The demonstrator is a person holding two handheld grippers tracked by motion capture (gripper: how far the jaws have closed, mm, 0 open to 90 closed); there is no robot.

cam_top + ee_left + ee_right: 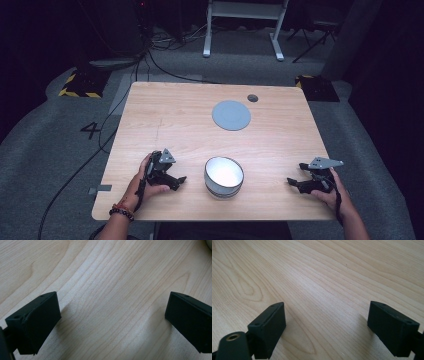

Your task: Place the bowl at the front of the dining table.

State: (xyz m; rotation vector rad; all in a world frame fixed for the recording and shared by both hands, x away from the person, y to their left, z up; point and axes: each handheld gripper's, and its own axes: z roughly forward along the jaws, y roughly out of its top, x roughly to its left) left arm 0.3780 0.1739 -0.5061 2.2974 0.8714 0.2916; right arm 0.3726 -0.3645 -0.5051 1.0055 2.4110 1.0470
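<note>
bowl [223, 176] near the worktop's [165, 115] front edge – left hand-held gripper [181, 180] and right hand-held gripper [291, 182] flank it, both spread, empty.

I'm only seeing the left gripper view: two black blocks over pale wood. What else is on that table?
Observer: A white bowl stands near the front edge, between the left gripper and the right gripper.
Operator: Is either one holding it?
Observer: No. Both rest on the table, apart from the bowl, jaws open with bare wood between them.
Operator: Anything farther back?
Observer: A flat grey disc lies beyond the bowl, with a small dark round thing near the far edge.
</note>
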